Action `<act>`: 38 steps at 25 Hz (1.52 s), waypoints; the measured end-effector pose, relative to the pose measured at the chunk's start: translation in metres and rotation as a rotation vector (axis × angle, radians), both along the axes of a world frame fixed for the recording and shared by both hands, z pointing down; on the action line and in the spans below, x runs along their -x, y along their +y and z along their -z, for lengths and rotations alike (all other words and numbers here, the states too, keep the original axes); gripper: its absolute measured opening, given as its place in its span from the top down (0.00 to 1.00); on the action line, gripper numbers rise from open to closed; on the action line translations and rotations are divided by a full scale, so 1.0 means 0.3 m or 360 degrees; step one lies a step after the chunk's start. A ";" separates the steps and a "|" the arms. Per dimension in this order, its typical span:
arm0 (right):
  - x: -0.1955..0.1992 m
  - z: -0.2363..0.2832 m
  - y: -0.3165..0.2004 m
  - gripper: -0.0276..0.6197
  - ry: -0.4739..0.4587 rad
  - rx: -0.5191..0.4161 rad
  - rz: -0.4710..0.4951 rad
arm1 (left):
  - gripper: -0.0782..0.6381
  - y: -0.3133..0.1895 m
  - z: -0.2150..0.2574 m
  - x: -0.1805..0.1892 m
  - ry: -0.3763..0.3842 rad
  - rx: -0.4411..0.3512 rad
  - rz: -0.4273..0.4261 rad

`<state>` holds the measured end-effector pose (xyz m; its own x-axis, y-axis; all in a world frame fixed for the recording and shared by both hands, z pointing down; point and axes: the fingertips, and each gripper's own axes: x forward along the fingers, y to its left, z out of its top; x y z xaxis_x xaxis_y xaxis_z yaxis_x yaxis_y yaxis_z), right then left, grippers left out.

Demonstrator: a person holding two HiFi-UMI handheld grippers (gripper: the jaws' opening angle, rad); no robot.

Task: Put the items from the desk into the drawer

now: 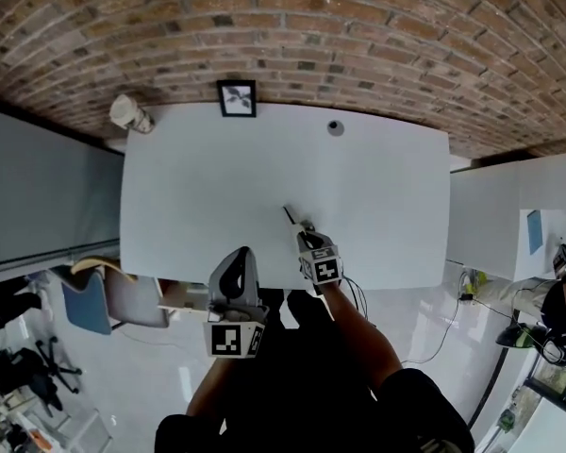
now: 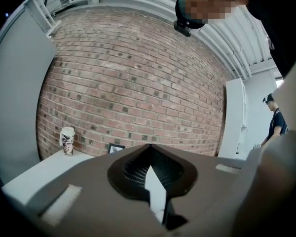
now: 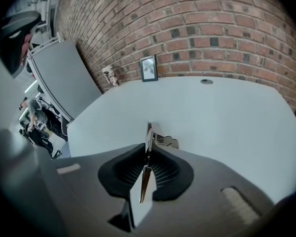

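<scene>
The right gripper [image 1: 302, 226] reaches onto the white rectangular desk [image 1: 217, 187] just below the middle of the head view, a little in from the desk's near edge, and points steeply down at the top. In the right gripper view its two dark jaws are drawn in against a thin, flat, shiny metal item [image 3: 149, 135] standing edge-on between them, so the right gripper [image 3: 148, 149] has a grip on it. The item's far end sticks out past the jaw tips toward the upper part of that frame, and a small glinting part of it lies on the desk just right of the tips; what sort of item it is cannot be made out. In the head view the same thin metal item [image 1: 290, 214] shows as a short pale sliver running up and left from the gripper tips, on or just above the desk top. The left gripper [image 1: 238, 264] sits lower left of the right one, over the desk's near edge and apart from the item; in the left gripper view its jaws [image 2: 149, 149] meet at the tips with nothing between them. At the back of the desk, by the red brick wall [image 1: 358, 26], stand a patterned paper cup [image 1: 130, 113] at upper left and a small black picture frame [image 1: 237, 98] at upper centre.
</scene>
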<state>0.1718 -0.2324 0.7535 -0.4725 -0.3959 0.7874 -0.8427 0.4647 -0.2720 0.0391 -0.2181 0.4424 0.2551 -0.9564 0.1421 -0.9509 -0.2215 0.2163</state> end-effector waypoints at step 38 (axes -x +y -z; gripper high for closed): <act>0.836 0.534 0.675 0.91 -0.0454 -0.0490 0.1274 | 0.86 1.141 0.140 0.643 -0.0167 -0.0167 0.1397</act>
